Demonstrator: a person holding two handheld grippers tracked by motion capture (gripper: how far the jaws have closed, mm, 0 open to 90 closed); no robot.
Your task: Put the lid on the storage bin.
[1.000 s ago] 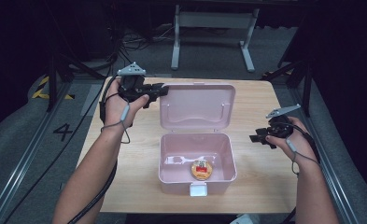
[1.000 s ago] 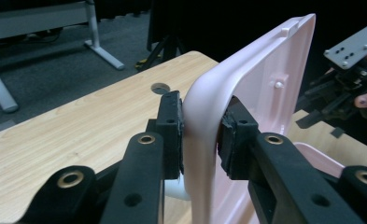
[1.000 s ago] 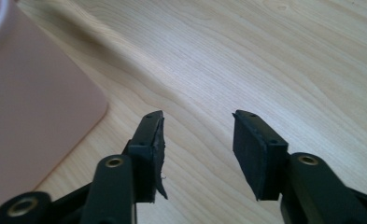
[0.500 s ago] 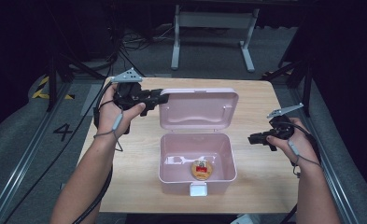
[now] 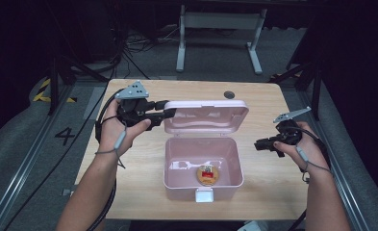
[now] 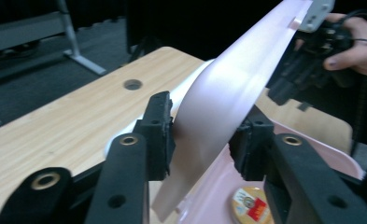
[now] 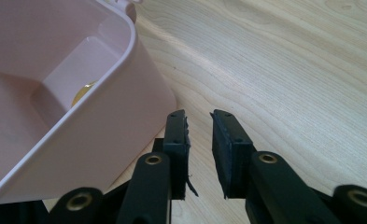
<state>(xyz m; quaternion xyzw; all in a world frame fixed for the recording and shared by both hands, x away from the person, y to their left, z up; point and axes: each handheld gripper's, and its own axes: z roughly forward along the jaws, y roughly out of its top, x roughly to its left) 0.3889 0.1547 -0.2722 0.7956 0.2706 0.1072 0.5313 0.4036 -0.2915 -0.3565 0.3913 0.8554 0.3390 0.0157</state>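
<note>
A pink plastic box (image 5: 168, 166) stands open in the middle of the table, its lid (image 5: 206, 118) raised behind it. A round gold disc with a red label (image 5: 208, 174) lies inside, and the left gripper view shows it too (image 6: 249, 205). My left gripper (image 5: 166, 109) is at the lid's left edge. In its own view the lid (image 6: 232, 93) passes between its jaws (image 6: 202, 135), which have just been opening. My right gripper (image 5: 258, 144) hovers right of the box. Its jaws (image 7: 200, 126) have just been closing to a narrow gap with nothing in it.
A white latch (image 5: 204, 195) hangs on the box's front wall. The wooden table has a small round hole (image 5: 229, 95) near its far edge. Behind the table stand a grey metal frame (image 5: 220, 21) and loose cables on the dark floor.
My left gripper has slid toward the near side along the lid's left edge and its jaws stand wider. The right gripper's jaws have narrowed and it has drifted slightly toward the box.
</note>
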